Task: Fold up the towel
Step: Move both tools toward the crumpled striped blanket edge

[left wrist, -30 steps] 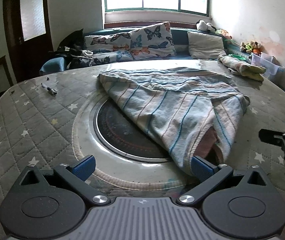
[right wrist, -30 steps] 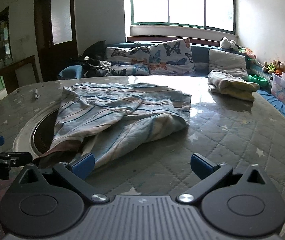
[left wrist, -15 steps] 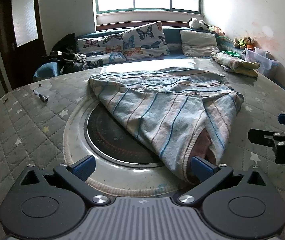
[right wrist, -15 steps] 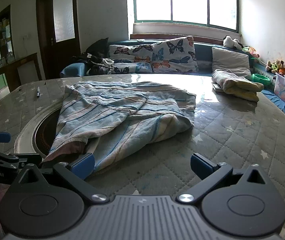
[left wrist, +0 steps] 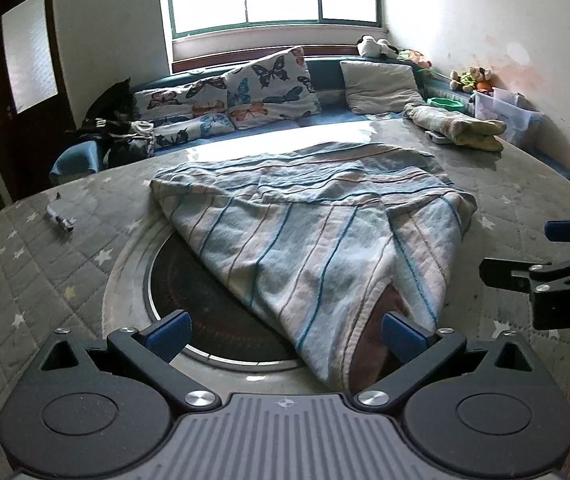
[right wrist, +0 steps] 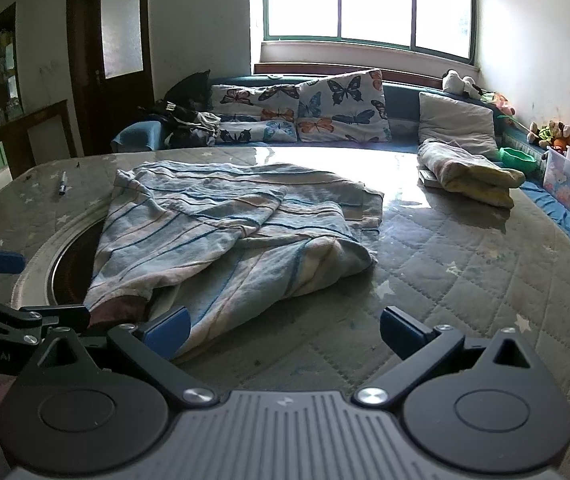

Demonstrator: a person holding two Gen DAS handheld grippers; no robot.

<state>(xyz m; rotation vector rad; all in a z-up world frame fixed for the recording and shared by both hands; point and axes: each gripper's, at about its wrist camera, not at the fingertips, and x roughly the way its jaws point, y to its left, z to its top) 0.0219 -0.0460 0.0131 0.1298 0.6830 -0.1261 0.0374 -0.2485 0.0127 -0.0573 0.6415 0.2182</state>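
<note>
A blue, pink and white striped towel lies crumpled on the quilted grey table, partly over a round dark inset. Its near corner reaches down between the fingers of my left gripper, which is open and holds nothing. In the right wrist view the same towel is heaped ahead and to the left. My right gripper is open, its left fingertip close to the towel's near edge. Each gripper shows at the side of the other's view: the right gripper and the left gripper.
A pen lies on the table at far left. A folded yellowish towel sits at far right. The round dark inset has a metal rim. Beyond the table a sofa holds butterfly cushions, and a clear plastic bin stands right.
Both grippers have edged forward towards the towel's near edge and stay open. The towel has not moved.
</note>
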